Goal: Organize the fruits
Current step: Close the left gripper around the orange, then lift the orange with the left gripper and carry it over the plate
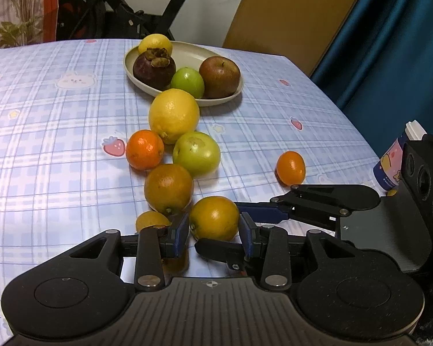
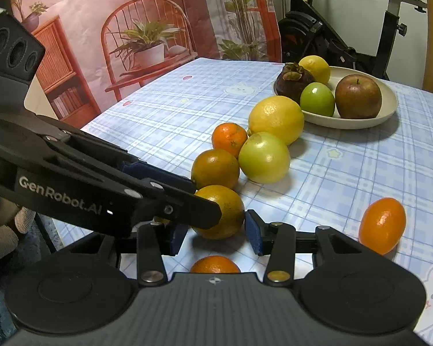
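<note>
Left wrist view: the left tongs (image 1: 213, 232) were clenched on a round, dimpled orange (image 1: 214, 218), their blue pads pressed against its two sides near the front edge of the tabletop (image 1: 57, 144). The tabletop wore a smooth, glossy cloth in a pale blue check with strawberry prints. Behind the held orange lay a loose cluster of fruit, each touching the next: a darker orange (image 1: 168, 189), a small bright mandarin (image 1: 145, 150), a waxy green fruit (image 1: 196, 152) and a big pebbled lemon (image 1: 173, 115). The lemon sat just beside a shallow, cream oval plate (image 1: 187, 53). The plate held a dark purple mangosteen (image 1: 154, 69) with a dry brown cap, a dull red apple (image 1: 220, 76), a small green fruit and another lemon. An oval tangerine (image 1: 290, 168) lay alone, well apart to the right.

Right wrist view: the right tongs (image 2: 216, 236) straddled the same orange, one blue pad just beside its right flank. The other pad was half hidden under the matte black arm of the left tongs, so I cannot tell whether they gripped it. Another orange fruit (image 2: 215, 263) peeked out below, mostly covered by the tongs' body.
</note>
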A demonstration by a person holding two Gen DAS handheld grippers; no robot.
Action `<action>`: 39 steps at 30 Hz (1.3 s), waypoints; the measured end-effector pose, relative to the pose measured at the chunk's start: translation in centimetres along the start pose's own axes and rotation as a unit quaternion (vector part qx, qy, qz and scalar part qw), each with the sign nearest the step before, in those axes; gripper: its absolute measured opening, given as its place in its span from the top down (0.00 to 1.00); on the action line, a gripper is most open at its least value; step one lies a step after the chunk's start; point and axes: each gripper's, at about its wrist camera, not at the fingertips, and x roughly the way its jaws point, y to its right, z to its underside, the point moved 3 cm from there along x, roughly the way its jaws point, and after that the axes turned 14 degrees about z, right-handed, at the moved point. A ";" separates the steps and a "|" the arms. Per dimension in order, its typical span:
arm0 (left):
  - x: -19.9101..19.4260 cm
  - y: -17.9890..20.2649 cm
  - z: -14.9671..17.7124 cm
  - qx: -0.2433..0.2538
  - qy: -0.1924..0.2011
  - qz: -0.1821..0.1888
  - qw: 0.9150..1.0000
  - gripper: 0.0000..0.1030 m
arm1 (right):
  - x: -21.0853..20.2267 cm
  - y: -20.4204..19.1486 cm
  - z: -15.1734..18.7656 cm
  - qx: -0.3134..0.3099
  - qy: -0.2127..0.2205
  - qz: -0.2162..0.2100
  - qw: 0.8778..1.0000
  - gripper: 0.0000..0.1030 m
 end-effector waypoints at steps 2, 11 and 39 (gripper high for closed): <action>0.2 0.0 0.0 -0.001 -0.001 0.002 1.000 0.59 | 0.1 0.0 0.0 0.000 -0.001 0.002 1.000 0.55; 1.0 0.0 -0.1 -0.005 -0.006 0.003 1.000 0.57 | 0.1 0.2 0.2 0.011 -0.003 -0.002 1.000 0.55; 1.6 1.0 -11.4 0.040 0.077 0.029 0.996 0.57 | -1.2 5.4 -8.6 0.001 0.076 0.040 0.996 0.55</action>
